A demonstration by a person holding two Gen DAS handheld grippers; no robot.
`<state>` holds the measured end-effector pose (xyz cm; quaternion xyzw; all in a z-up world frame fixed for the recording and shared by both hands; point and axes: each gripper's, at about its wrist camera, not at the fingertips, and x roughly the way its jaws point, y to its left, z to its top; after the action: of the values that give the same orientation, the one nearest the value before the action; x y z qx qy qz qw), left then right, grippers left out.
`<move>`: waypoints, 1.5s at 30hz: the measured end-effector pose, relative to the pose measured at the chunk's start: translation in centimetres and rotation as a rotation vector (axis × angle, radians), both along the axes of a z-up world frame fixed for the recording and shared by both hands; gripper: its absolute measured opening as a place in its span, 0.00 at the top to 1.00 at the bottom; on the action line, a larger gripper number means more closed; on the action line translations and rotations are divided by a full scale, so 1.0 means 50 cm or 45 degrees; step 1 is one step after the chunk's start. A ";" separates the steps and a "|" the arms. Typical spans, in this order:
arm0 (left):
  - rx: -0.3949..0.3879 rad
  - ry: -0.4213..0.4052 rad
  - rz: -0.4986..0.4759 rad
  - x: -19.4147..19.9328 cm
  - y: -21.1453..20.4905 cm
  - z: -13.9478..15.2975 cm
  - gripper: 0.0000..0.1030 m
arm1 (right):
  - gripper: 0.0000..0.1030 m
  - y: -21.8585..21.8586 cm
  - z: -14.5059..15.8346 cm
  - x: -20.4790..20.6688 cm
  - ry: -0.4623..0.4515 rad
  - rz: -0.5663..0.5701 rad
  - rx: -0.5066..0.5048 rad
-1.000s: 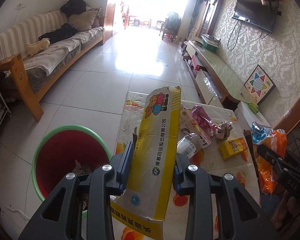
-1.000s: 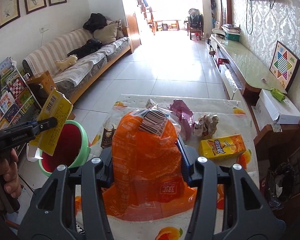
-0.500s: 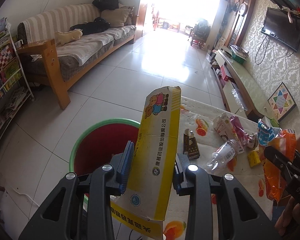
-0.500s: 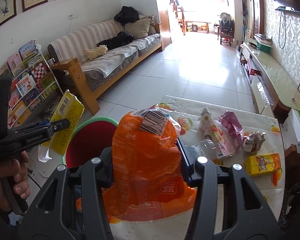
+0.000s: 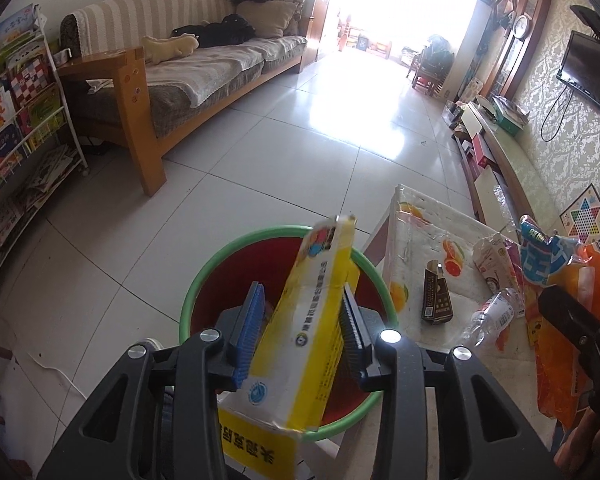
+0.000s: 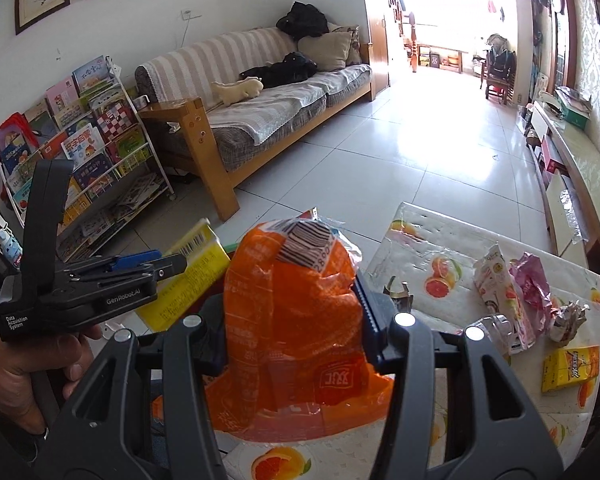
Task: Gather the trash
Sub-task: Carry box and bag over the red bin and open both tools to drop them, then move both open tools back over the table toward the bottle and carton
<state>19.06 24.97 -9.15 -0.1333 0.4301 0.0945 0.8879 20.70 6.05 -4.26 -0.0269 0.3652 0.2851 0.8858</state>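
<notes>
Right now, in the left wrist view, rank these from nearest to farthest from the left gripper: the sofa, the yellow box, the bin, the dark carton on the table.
1. yellow box, between the opening jaws of the left gripper.
2. bin, directly below and ahead.
3. dark carton, lying on the table to the right.
4. sofa, far across the floor, upper left.

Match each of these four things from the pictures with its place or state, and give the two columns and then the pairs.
Things:
1. yellow box
2. orange bag
3. dark carton
4. plush toy

Places:
A. lying on the sofa
B. standing on the table
C. over the red bin, in the opening left tool
D. clamped in the right tool

Pairs: 1-C, 2-D, 3-B, 4-A
</notes>
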 end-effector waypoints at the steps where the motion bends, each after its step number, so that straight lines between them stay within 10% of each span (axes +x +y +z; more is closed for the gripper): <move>1: -0.001 -0.009 0.015 -0.001 0.003 0.001 0.39 | 0.53 0.004 -0.001 0.002 0.002 0.004 -0.002; 20: 0.002 -0.092 0.210 -0.051 0.087 0.020 0.18 | 0.52 0.102 -0.048 0.011 0.054 0.137 -0.043; 28: -0.002 -0.079 0.258 -0.067 0.120 0.012 0.18 | 0.12 0.152 -0.061 0.003 0.051 0.191 -0.092; 45: -0.015 -0.114 0.152 -0.049 0.039 0.047 0.15 | 0.05 0.049 -0.013 -0.005 -0.005 0.067 -0.069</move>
<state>16.60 26.91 -6.80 -0.1683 0.3817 0.1387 0.8982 20.47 8.50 -4.93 -0.0610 0.3701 0.2982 0.8777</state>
